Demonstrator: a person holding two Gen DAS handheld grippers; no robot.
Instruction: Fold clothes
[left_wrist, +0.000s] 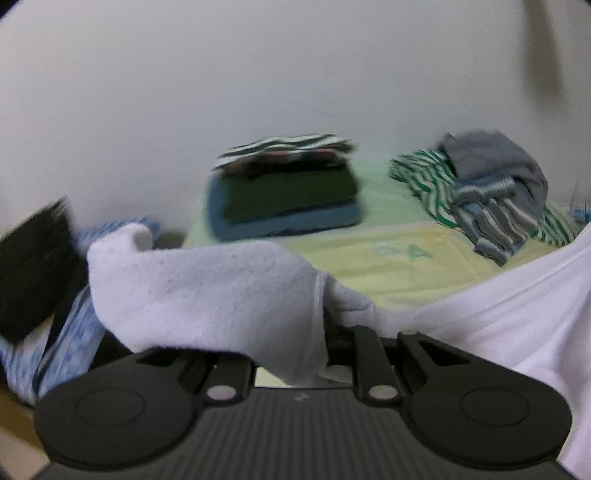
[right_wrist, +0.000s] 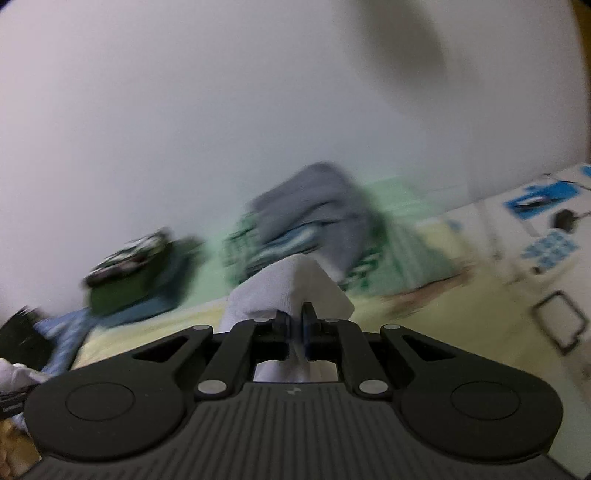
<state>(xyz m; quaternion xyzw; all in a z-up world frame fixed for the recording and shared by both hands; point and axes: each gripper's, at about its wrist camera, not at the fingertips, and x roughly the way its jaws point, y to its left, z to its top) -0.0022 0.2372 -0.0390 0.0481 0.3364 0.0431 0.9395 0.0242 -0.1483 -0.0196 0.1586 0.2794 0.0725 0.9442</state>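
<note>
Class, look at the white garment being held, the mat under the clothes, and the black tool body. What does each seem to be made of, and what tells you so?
White garment: soft knit fabric, likely cotton; matte, faintly pilled, with a stitched hem.
Mat: pale yellow-green cloth, possibly quilted; the stitched lines suggest this, but blur leaves it open.
Tool body: black moulded plastic, matte and ribbed, with metal pivot pins.

Each black gripper has ribbed housing, round side discs and silver pivot screws.
</note>
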